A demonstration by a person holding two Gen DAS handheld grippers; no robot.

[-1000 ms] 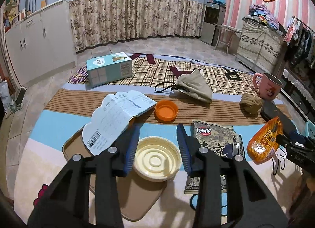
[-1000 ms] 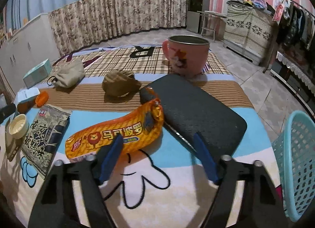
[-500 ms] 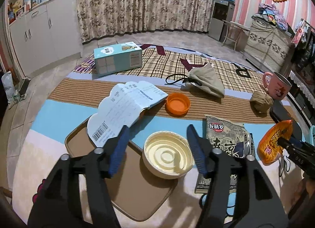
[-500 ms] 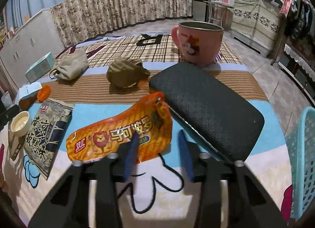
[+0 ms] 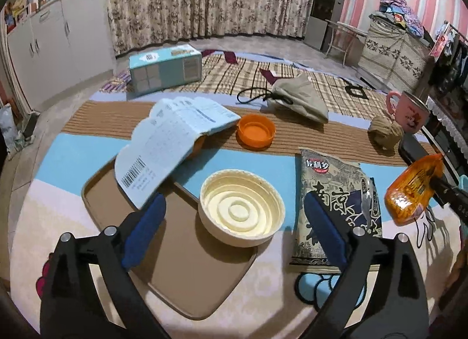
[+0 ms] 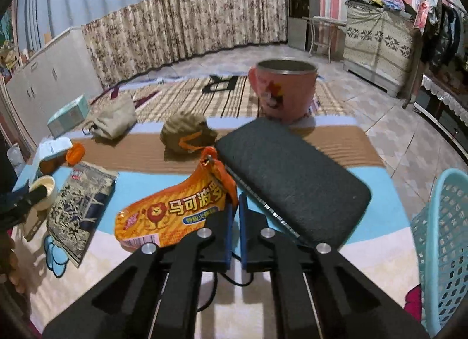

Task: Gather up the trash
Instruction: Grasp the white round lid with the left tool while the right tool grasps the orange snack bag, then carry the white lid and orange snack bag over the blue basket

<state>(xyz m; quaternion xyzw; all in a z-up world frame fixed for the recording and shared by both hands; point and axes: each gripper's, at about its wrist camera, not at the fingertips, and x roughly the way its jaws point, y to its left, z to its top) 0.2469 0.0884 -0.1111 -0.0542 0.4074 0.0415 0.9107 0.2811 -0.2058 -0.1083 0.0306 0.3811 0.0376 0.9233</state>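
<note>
My right gripper (image 6: 233, 210) is shut on the edge of an orange snack wrapper (image 6: 172, 213) and holds it just above the mat; the wrapper also shows in the left wrist view (image 5: 412, 189). My left gripper (image 5: 234, 222) is open and empty, its jaws wide on either side of a cream round lid (image 5: 241, 207) that rests on a brown tray (image 5: 187, 274). A grey-black snack bag (image 5: 336, 192) lies flat to the lid's right. A turquoise mesh basket (image 6: 444, 239) stands at the right edge.
An orange cap (image 5: 256, 131), a paper leaflet (image 5: 169, 146), a beige pouch (image 5: 298, 99), a crumpled brown ball (image 5: 384, 131), a pink mug (image 6: 285, 90), a black pad (image 6: 292, 181) and a teal box (image 5: 165, 70) lie on the mat.
My right gripper closed on the orange wrapper and lifted it slightly. My left gripper opened wider and drew back from the cream lid.
</note>
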